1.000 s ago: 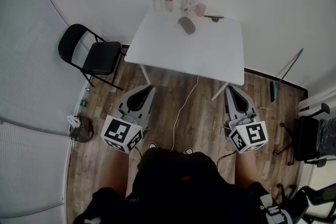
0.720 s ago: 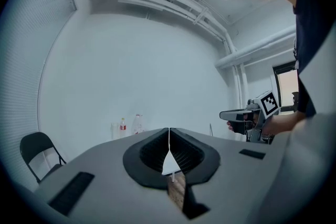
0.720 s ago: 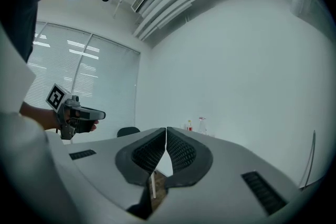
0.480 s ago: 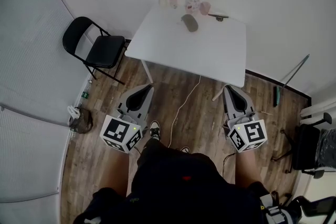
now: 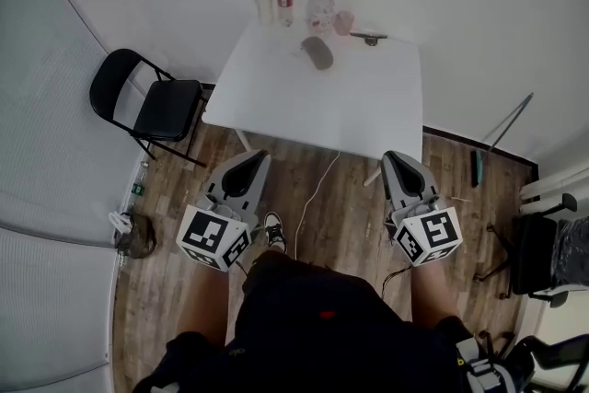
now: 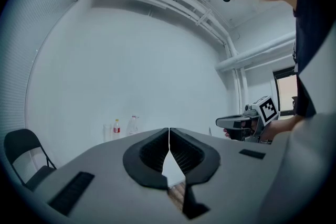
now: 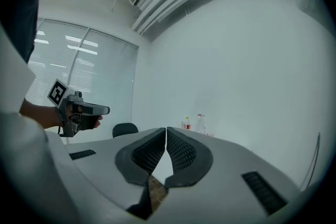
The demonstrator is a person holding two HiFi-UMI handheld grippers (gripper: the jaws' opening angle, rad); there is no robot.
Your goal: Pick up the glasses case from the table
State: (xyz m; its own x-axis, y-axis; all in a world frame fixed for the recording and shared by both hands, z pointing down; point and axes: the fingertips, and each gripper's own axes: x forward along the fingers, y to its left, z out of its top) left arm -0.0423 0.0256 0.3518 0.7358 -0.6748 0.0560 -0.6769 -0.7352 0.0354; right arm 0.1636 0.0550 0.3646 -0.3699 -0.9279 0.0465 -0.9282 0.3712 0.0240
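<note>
The left claw (image 6: pixel 169 140) is pressed fully together with nothing between its pads, and the right claw (image 7: pixel 166 139) is likewise closed and empty. Both point level, side by side over the wooden floor (image 5: pixel 345 216), with their tips just short of the near edge of the white table (image 5: pixel 322 110).

The glasses case (image 5: pixel 317 52) lies toward the far side of the table, well apart from both claws and straight ahead of the gap between them. Its long axis runs mostly near-to-far, slanted a little toward the person's right at its near end. Neither hand has a clear advantage. The left looks slightly nearer, though the wide lens makes that hard to trust. Just behind the case, along the wall, stand a red-labelled bottle (image 5: pixel 284 3), a clear bottle (image 5: pixel 320 5) and a pink cup (image 5: pixel 343 21). A small dark item (image 5: pixel 369 37) rests to their right. The coming move would seem to call for a reach across most of the table, with one claw opened first.

Compared with half a second ago, the table and case sit lower and further left in the head view, so the person has apparently stepped closer. Both claws keep the same closed, level pose.
</note>
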